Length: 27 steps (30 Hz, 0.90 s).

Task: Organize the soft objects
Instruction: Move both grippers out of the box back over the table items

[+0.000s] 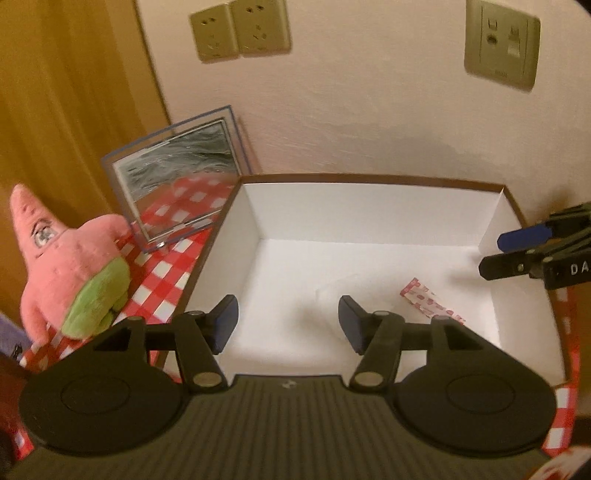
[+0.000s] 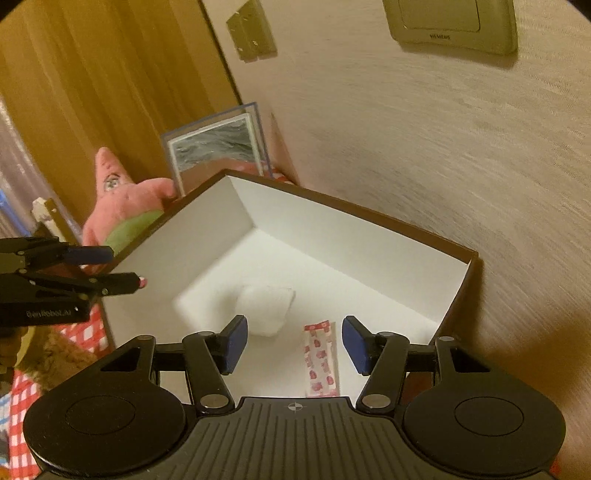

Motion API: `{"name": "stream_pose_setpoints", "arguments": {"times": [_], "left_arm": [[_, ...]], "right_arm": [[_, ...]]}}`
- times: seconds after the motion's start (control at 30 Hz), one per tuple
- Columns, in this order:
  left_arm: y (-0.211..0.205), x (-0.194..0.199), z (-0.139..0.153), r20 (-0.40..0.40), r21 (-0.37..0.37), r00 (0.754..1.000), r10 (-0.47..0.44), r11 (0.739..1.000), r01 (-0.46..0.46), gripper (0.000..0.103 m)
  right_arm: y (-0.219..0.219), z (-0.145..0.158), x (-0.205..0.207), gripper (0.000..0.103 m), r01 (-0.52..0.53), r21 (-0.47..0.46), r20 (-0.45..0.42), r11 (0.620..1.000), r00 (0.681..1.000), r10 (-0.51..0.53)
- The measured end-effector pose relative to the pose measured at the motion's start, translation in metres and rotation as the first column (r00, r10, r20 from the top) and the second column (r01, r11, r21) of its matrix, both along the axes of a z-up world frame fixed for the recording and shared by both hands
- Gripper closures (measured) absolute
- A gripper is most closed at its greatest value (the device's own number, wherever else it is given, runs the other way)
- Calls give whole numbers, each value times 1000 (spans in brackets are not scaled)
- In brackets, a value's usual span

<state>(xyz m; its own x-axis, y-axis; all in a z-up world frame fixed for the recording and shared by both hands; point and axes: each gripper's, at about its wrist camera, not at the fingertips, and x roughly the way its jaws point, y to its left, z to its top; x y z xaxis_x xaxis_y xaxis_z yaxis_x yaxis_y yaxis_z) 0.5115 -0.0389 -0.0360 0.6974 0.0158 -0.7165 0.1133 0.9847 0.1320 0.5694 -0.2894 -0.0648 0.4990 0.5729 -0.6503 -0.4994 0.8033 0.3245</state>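
A white box with a brown rim (image 1: 369,179) (image 2: 332,201) stands on the red checked cloth. On its floor lie a white soft pad (image 2: 264,308) and a red-and-white patterned packet (image 1: 430,304) (image 2: 320,360). My left gripper (image 1: 288,314) (image 2: 123,267) hangs open over the box's left part with nothing between its fingers. My right gripper (image 2: 291,332) (image 1: 493,254) is open above the packet and the pad, touching neither. A pink star-shaped plush with green shorts (image 1: 70,266) (image 2: 125,199) leans outside the box on the left.
A clear photo frame (image 1: 173,184) (image 2: 218,147) stands behind the plush against the wall. A brown fuzzy thing (image 2: 59,354) lies on the cloth left of the box. Wall sockets (image 1: 240,29) sit above, and a wooden panel (image 1: 55,92) closes off the left.
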Motion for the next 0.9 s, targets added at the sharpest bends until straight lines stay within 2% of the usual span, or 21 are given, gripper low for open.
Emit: {"name": "stream_pose_setpoints", "arguments": {"times": [0.23,0.43,0.63,0.9], "left_arm": [[11,-54,29,33,-44,995,94,995,-92,45],[28,-115,40,36,-91,981,190,978,-186,45],[53,-182,44,41,-121,953,300,948,-294,45],[91,-266,45,38,-103,897,440,895,-434,45]], "right_arm": [[-8,18,-28,44,-52,-26,88,998,995,54],[-19,34,-62,44,-91,-6,148,996,985,91],[-24,37,-102,44,-118,32,139,992,984,112],[2,23,-163,44,-180,-16,60,983,982,181]]}}
